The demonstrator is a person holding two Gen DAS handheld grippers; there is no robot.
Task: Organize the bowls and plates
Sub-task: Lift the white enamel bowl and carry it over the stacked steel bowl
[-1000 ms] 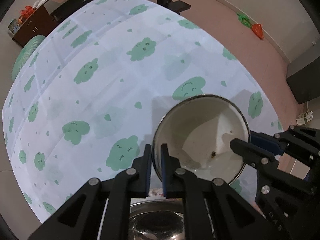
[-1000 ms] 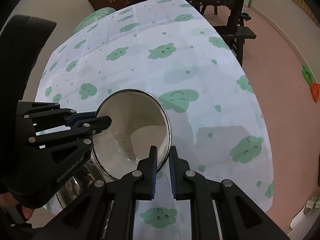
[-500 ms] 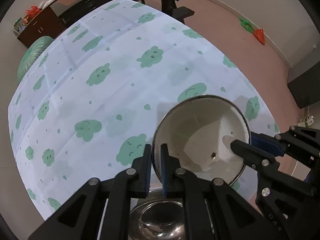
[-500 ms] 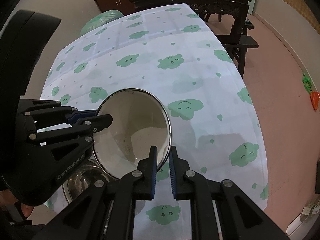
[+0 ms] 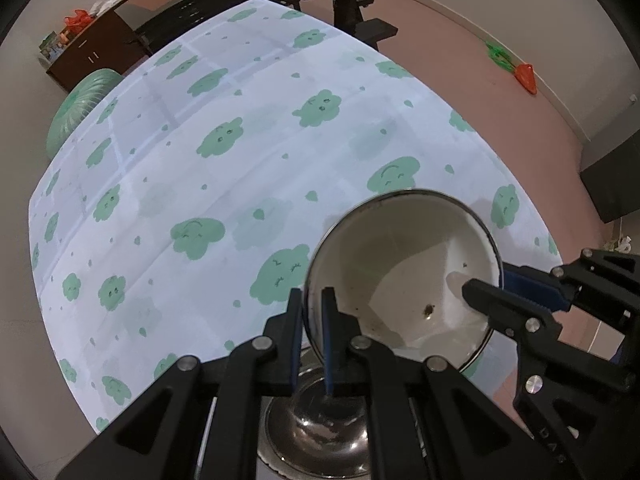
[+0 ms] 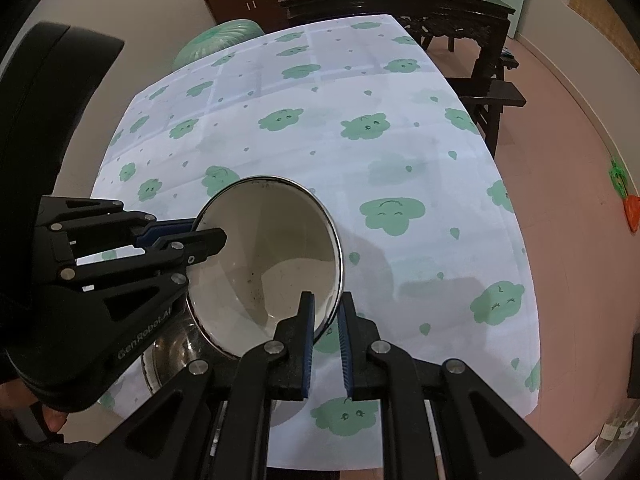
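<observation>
A cream enamel bowl (image 5: 404, 272) with a dark rim hangs above the table, empty but for a few dark specks. My left gripper (image 5: 311, 300) is shut on its left rim and my right gripper (image 6: 326, 308) is shut on the opposite rim. In the right wrist view the same bowl (image 6: 268, 264) shows with the left gripper (image 6: 208, 234) pinching its far side. In the left wrist view the right gripper (image 5: 486, 286) bites the bowl's right edge. Below the bowl stands a shiny steel bowl (image 5: 320, 436), also visible as the steel bowl (image 6: 172, 356) near the table's front edge.
The table wears a white cloth with green cloud faces (image 5: 248, 168). A dark wooden table and bench (image 6: 460, 20) stand past its far end, with a cabinet (image 5: 92, 52) and a green bag (image 5: 76, 104) nearby. Orange and green items (image 5: 516, 68) lie on the floor.
Both grippers have risen together with the cream bowl. The steel bowl under it shows more and the table looks farther away.
</observation>
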